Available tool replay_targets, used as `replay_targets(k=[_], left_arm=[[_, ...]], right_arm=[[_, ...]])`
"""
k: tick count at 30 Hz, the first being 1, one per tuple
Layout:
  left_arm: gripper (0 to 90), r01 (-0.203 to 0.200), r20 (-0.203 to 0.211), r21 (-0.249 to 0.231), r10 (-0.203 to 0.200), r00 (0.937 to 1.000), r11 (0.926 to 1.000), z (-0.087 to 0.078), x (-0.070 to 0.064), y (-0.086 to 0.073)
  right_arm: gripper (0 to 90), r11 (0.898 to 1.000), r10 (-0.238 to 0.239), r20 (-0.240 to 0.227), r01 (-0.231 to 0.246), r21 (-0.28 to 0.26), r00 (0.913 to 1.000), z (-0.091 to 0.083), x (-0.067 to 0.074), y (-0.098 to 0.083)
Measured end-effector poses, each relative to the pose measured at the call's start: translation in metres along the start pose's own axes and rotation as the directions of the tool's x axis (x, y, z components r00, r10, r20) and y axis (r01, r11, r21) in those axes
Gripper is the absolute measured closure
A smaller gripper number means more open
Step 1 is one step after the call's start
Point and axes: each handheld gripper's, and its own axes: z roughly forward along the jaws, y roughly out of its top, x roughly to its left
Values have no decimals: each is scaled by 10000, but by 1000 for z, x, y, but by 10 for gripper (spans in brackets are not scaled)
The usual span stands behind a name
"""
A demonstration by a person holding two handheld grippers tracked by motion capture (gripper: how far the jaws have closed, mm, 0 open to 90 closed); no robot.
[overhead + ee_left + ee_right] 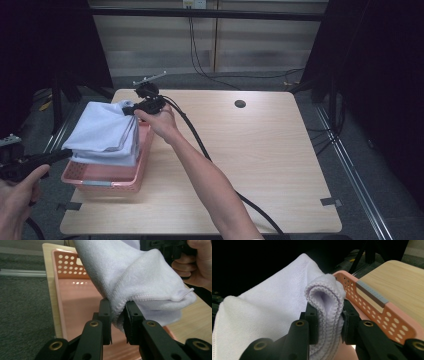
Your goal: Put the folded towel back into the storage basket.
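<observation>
A folded white towel (pixel 105 131) hangs stretched over the pink perforated basket (pixel 111 183) at the table's left side. My left gripper (pixel 64 153) is shut on the towel's near corner, with the hem (pixel 117 312) pinched between its black jaws. At the far end, my right gripper (pixel 128 109) is shut on a bunched fold of the towel (pixel 325 305). In the right gripper view the basket's rim (pixel 372 307) runs just to the right of the jaws. In the left gripper view the basket's floor (pixel 80 307) lies below the cloth, with the other hand (pixel 200 267) at the top right.
The wooden table (pixel 260 160) stretches bare to the right of the basket, with a round cable hole (pixel 240 104) near its far edge. A black cable (pixel 200 145) trails from the right gripper across the tabletop. Dark stands and floor surround the table.
</observation>
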Motion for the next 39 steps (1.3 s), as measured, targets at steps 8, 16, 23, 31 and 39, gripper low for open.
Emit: replay_targets(k=[8,16,23,31,39], left_arm=[[783,186,-277,250,-179,9995,9995,4,7,-10],[781,276,-490,664,-244,9985,9974,17,11,-18],[778,163,-620,990,-102,9980,9950,24,12,-21],[664,231,-1183,1452,-58,9930,9891,34,14,-30],[499,-118,-962,1198,234,9951,9927,32,0,-23]], right_arm=[[717,9998,162,-19,-162,149,9999,16,-4,-12],[715,9989,292,195,-299,357,9994,24,-10,-25],[709,9981,481,296,-491,360,9984,29,-17,-38],[589,9968,567,581,-598,528,9967,39,-21,-51],[399,9986,459,592,-475,249,9972,29,-26,-45]])
